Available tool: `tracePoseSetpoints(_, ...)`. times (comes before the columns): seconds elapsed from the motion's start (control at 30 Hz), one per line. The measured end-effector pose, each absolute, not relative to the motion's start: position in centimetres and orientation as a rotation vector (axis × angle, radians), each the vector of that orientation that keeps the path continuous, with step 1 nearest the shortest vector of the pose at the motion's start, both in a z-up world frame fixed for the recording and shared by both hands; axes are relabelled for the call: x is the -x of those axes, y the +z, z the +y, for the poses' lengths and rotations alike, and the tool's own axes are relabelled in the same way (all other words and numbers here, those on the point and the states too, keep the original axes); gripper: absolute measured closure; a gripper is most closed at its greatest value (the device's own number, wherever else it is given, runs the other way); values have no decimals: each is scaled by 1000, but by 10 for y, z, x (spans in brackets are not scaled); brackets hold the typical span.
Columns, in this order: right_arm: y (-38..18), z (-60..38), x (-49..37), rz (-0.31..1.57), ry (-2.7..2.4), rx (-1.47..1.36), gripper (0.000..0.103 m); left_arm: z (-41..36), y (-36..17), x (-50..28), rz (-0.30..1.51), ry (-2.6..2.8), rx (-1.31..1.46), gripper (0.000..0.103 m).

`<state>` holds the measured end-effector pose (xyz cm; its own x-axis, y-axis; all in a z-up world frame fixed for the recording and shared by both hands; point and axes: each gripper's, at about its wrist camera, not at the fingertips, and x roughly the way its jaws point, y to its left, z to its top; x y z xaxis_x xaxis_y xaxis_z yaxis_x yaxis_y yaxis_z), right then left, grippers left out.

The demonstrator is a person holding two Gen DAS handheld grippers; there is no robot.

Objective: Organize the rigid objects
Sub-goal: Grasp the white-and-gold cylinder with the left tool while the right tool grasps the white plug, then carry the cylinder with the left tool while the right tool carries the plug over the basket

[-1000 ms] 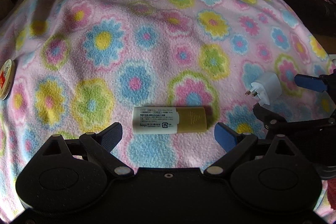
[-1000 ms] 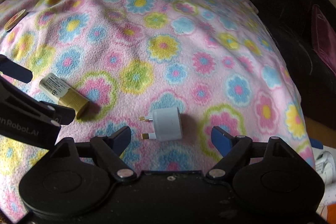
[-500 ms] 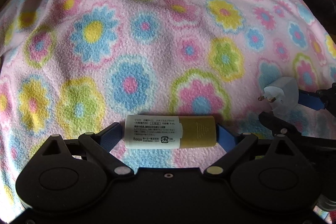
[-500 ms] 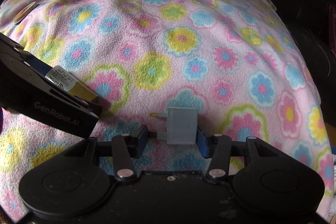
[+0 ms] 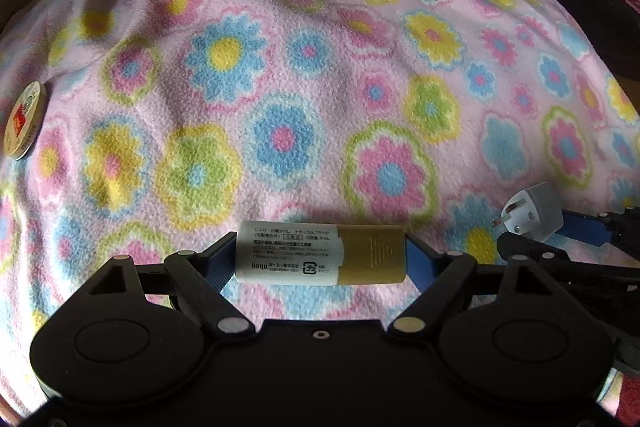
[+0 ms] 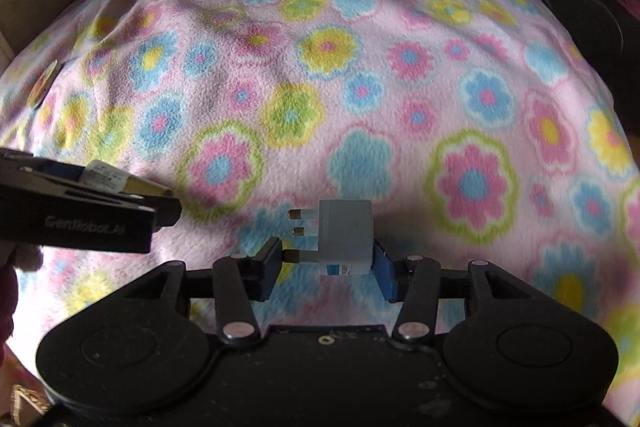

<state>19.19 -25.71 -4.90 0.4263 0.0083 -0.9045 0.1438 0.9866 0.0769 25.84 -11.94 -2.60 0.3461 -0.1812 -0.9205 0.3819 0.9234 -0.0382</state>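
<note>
White-and-gold tube (image 5: 322, 253) crosswise in left tool (image 5: 322, 259), above flowered blanket (image 5: 320, 87).

We see a pink blanket (image 5: 320, 75) patterned with blue, yellow, green and pink flowers. The tube (image 5: 320, 258) is white with a gold cap; the plug (image 6: 346, 241) is pale grey, with brass-coloured pins.

Round tin (image 5: 22, 121) cropped at left edge, label illegible.

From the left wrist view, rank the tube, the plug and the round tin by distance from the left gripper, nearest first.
1. Tube: held between the left gripper fingers.
2. Plug: to the right, in the right gripper.
3. Round tin: far left on the blanket.
</note>
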Motion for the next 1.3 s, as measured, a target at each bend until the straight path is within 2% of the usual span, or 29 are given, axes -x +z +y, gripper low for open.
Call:
tracePoseSetpoints(0.53,-10,-213,-95,1121,-70,-308,55,-64,25,-151,1155,-323,-141,23)
tracePoseSetpoints(1.0,13,-188,-5,1142,-61,-343,55,-41,33,-56,1172,-333,-101,23)
tracePoseSetpoints(1.3,24,-172,34,1122,-60,-334,55,-24,34,-23,1163,-301,-62,23)
